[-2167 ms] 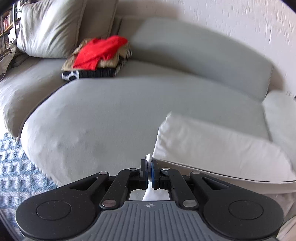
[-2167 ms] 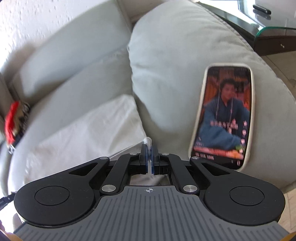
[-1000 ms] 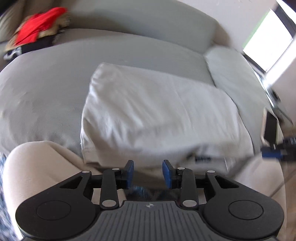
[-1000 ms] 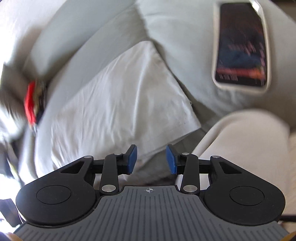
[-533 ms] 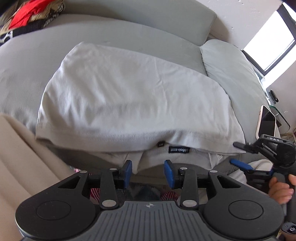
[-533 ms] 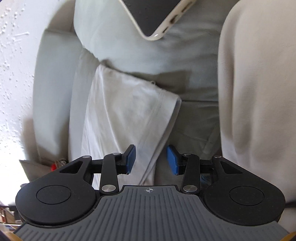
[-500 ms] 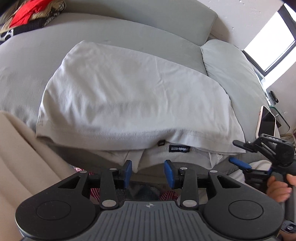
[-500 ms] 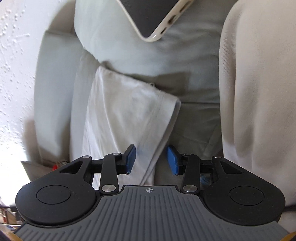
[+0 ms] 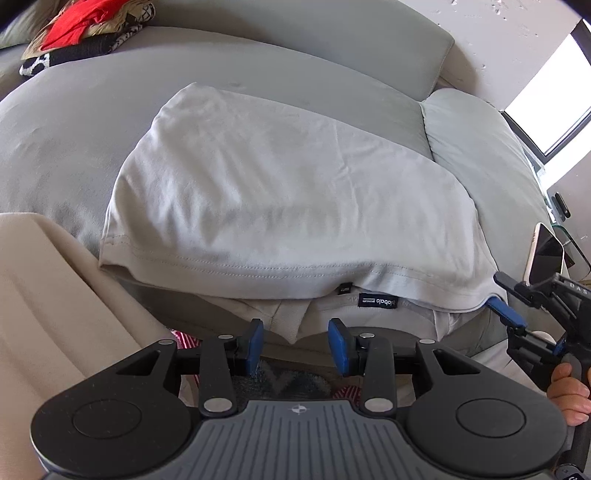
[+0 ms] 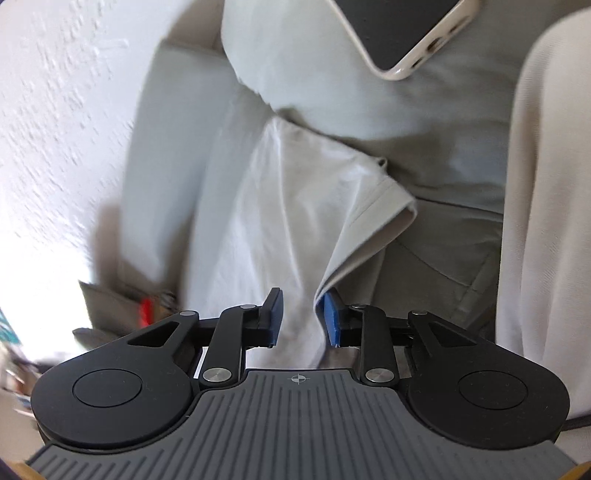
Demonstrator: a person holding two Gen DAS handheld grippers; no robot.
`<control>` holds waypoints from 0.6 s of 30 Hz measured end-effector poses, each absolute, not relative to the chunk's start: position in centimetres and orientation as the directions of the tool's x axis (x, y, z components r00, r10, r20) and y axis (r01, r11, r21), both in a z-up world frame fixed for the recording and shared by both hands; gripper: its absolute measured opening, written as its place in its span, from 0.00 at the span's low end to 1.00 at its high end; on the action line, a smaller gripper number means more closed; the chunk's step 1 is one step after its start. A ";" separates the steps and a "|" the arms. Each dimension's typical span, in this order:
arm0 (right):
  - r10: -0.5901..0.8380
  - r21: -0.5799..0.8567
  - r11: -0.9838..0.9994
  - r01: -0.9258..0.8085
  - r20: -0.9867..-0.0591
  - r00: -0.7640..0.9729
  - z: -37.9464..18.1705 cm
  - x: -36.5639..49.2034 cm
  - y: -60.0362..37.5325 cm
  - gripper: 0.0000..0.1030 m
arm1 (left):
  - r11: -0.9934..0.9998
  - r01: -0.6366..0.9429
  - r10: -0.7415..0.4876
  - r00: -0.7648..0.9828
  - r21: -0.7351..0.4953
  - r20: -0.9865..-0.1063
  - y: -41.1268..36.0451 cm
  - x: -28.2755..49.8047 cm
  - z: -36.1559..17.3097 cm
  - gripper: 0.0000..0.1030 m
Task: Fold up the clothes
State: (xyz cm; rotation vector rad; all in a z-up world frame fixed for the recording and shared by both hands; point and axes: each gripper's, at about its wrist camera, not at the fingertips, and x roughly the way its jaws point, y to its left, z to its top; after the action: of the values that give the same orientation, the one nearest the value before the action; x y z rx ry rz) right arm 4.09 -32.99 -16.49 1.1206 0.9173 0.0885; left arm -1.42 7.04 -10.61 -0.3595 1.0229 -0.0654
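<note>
A pale grey T-shirt [image 9: 280, 192] lies folded flat on the grey sofa seat [image 9: 66, 122], its hem and black neck label toward me. My left gripper [image 9: 295, 343] is open and empty, just short of the shirt's near edge by the collar. My right gripper [image 10: 300, 317] is open, its jaws either side of the shirt's [image 10: 280, 206] hanging right edge, the cloth against the right pad. The right gripper also shows in the left wrist view [image 9: 517, 314] at the shirt's right corner.
A pile of clothes with a red garment on top [image 9: 81, 29] sits at the sofa's far left. A phone [image 9: 546, 254] leans on the right armrest cushion; it also shows in the right wrist view [image 10: 410, 29]. The person's beige trouser legs [image 9: 48, 302] flank the sofa's front edge.
Both grippers released the shirt about two seconds ago and stay open. In the last half second the left gripper held still and the right gripper slid closer onto the shirt's right edge.
</note>
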 end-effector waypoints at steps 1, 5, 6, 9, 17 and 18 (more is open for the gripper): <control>0.488 0.782 0.493 0.381 -0.612 0.623 -16.4 4.0 -32.8 0.30 | 0.940 -0.115 -0.218 0.526 -0.323 -0.822 7.1 -1.5 -10.6 0.35; 0.506 0.828 0.442 0.345 -0.548 0.666 -16.7 3.6 -32.7 0.26 | 0.940 -0.119 -0.212 0.534 -0.321 -0.819 7.3 -1.7 -10.4 0.35; 0.520 0.843 0.426 0.328 -0.525 0.673 -16.8 3.6 -32.7 0.26 | 0.939 -0.121 -0.210 0.537 -0.321 -0.817 7.4 -1.7 -10.3 0.35; 0.552 0.857 0.406 0.317 -0.506 0.662 -17.2 3.9 -32.3 0.26 | 0.938 -0.130 -0.205 0.540 -0.322 -0.816 7.6 -1.8 -10.3 0.35; 0.519 0.828 0.445 0.341 -0.549 0.656 -16.4 3.9 -30.6 0.02 | 0.938 -0.138 -0.193 0.551 -0.317 -0.812 8.1 -2.2 -10.0 0.35; 0.530 0.837 0.433 0.336 -0.538 0.655 -15.8 3.8 -30.7 0.02 | 0.939 -0.139 -0.190 0.555 -0.316 -0.810 8.2 -2.2 -9.9 0.35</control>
State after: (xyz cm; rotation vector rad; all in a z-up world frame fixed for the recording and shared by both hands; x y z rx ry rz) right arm 3.79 -30.69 -15.83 1.1587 0.8989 0.1442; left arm -2.21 8.21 -9.87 -0.3660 0.9886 -0.0308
